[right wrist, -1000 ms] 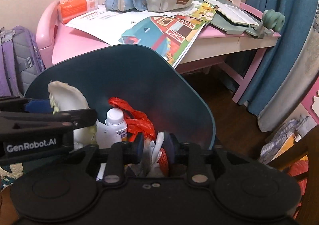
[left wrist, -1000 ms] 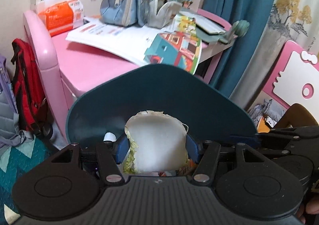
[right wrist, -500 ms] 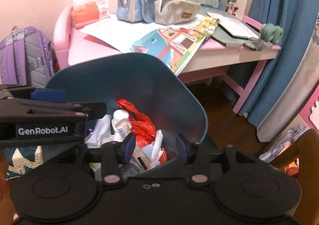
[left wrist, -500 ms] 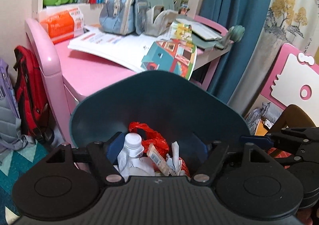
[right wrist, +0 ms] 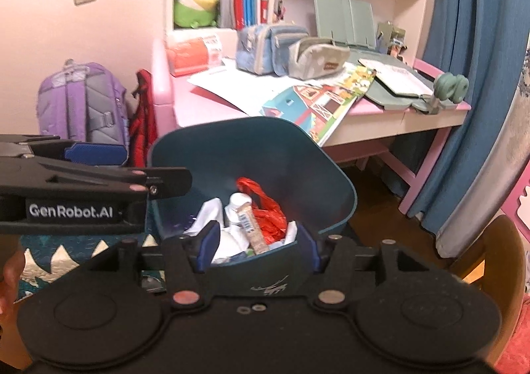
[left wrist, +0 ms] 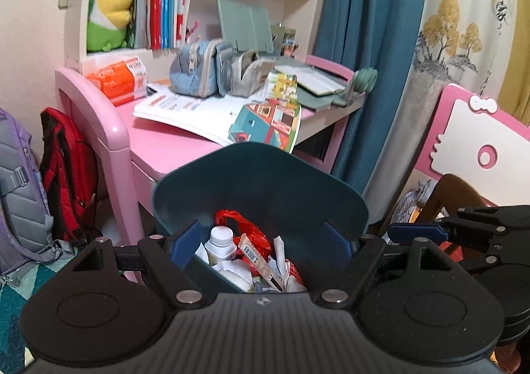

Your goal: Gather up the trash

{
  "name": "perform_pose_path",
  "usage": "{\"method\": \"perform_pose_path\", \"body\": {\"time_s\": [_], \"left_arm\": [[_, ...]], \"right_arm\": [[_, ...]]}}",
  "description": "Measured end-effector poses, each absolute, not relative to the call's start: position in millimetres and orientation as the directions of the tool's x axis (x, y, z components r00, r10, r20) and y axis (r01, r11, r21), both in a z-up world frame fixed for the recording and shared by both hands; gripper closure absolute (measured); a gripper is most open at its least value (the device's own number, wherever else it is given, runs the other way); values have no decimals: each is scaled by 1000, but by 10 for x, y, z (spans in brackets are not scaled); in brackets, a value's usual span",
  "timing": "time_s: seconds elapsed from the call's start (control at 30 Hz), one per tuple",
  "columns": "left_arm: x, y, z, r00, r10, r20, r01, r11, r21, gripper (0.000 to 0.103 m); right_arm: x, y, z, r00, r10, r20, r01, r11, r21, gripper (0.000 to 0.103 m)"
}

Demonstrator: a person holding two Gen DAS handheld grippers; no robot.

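A dark teal trash bin (left wrist: 265, 182) (right wrist: 265, 148) stands on the floor in front of the pink desk. It holds a red plastic bag (left wrist: 241, 225) (right wrist: 268, 208), a white bottle (left wrist: 220, 241), wrappers and white paper. My left gripper (left wrist: 261, 241) is open and empty, above the bin's near rim. My right gripper (right wrist: 258, 241) is open and empty, also above the near rim. The left gripper shows from the side in the right wrist view (right wrist: 99, 175).
A pink desk (left wrist: 165, 142) behind the bin carries papers, pencil cases (right wrist: 275, 49) and an orange pack. A purple backpack (right wrist: 82, 102) and a red backpack (left wrist: 66, 168) lean at the left. A blue curtain (right wrist: 463, 76) and a pink chair (left wrist: 480, 148) are at the right.
My left gripper let go of the white piece of trash and my right gripper let go of its trash. Both opened and drew back up from the bin.
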State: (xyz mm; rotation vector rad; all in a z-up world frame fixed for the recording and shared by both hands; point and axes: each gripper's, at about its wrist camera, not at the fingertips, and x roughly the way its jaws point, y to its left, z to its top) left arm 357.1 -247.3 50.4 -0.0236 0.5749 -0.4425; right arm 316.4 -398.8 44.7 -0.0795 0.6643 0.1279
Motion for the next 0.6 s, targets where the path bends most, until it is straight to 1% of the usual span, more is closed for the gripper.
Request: {"method": "perform_pose_path", "body": {"time_s": [0.13, 0.37, 0.4, 0.5, 0.6], "left_arm": [[3347, -2368, 605, 763, -426, -487, 407, 901, -149, 22], [3027, -2170, 724, 782, -448, -435, 420, 893, -164, 20], [2986, -2139, 733, 782, -452, -429, 422, 891, -168, 18], [2890, -2080, 743, 787, -455, -417, 425, 889, -167, 3], [2822, -2037, 769, 792, -458, -404, 428, 888, -166, 2]], "right_arm": [[2957, -3955, 514, 798, 114, -592, -160, 987, -26, 47], [2643, -3956, 613, 826, 133, -548, -161, 987, -2, 45], [2610, -3958, 623, 828, 135, -545, -161, 987, 1, 45], [2546, -3967, 657, 833, 137, -536, -160, 987, 5, 45], [2498, -3987, 699, 834, 137, -534, -152, 988, 18, 45]]}}
